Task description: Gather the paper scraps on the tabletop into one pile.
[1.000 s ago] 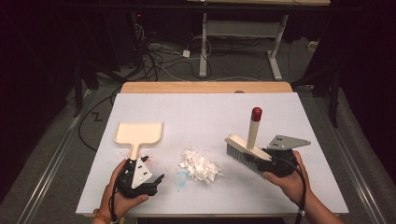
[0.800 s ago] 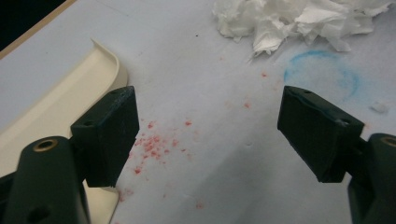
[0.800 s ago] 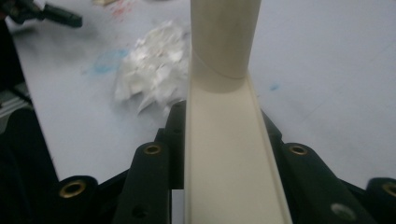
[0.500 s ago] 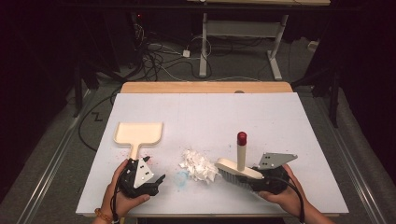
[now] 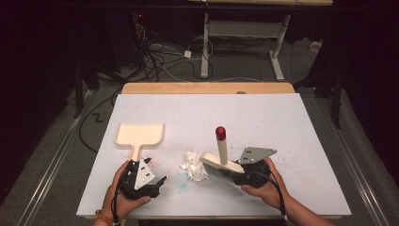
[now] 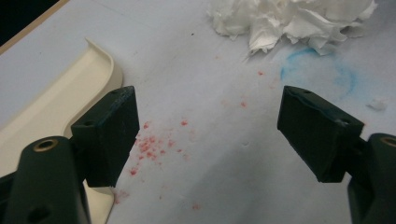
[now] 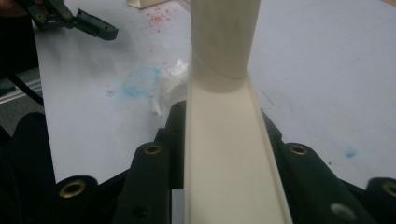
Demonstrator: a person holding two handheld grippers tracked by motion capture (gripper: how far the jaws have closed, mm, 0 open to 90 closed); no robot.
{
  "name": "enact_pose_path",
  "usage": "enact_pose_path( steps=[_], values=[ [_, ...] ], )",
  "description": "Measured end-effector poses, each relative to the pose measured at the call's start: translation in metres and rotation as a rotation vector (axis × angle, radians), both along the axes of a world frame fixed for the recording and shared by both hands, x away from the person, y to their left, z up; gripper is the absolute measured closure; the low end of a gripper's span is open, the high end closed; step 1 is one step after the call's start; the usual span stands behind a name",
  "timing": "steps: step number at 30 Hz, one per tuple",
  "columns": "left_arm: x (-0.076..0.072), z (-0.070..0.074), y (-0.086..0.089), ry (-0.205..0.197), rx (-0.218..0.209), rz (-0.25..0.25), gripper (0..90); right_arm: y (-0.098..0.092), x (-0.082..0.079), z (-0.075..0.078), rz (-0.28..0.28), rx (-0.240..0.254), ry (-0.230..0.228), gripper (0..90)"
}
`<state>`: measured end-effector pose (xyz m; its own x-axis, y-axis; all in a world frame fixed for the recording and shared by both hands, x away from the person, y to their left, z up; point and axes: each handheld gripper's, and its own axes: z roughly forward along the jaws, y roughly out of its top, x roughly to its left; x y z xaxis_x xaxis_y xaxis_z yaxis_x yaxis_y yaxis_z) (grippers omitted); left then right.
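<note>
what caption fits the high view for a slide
Right gripper presses a cream brush against crumpled tissue; dustpan waits by the left gripper.

Cream brush [image 5: 217, 165] with a red-tipped handle between black jaws — white crumpled paper [image 5: 194, 165], cream dustpan [image 5: 140, 134], red specks [image 6: 152, 147] and a blue smudge [image 6: 322, 74] ahead of the jaws

Your left gripper [image 5: 141, 181] is black, with a grey three-cornered plate on top that has small dark holes in it. Its two fingers [image 6: 109, 133] are thick, dark, blocky pads, and round brass rings sit in the black arms behind them. Your right gripper [image 5: 244, 175] is black too, with the same grey plate and brass rings. A black cable loops from each one. You wear a beaded bracelet [image 5: 104, 218] on your left wrist.
</note>
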<state>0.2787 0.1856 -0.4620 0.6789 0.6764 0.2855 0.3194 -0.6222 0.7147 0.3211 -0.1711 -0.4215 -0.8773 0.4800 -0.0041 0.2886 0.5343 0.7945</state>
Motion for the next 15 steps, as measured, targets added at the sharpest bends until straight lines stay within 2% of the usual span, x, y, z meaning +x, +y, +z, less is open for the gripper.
enact_pose_path(
  steps=[4, 9, 15],
  values=[
    [0.000, 0.000, 0.001, 0.002, 0.000, 0.003, 20.2, -0.004, 0.002, 0.003, 0.000, 0.003, -0.004, 67.6],
    [0.000, -0.001, 0.000, 0.003, 0.004, 0.003, 20.3, -0.020, -0.004, 0.010, 0.011, 0.005, -0.012, 67.5],
    [0.000, -0.001, -0.002, 0.004, 0.010, 0.001, 20.3, -0.039, -0.012, 0.021, 0.013, 0.045, -0.032, 67.5]
  ],
)
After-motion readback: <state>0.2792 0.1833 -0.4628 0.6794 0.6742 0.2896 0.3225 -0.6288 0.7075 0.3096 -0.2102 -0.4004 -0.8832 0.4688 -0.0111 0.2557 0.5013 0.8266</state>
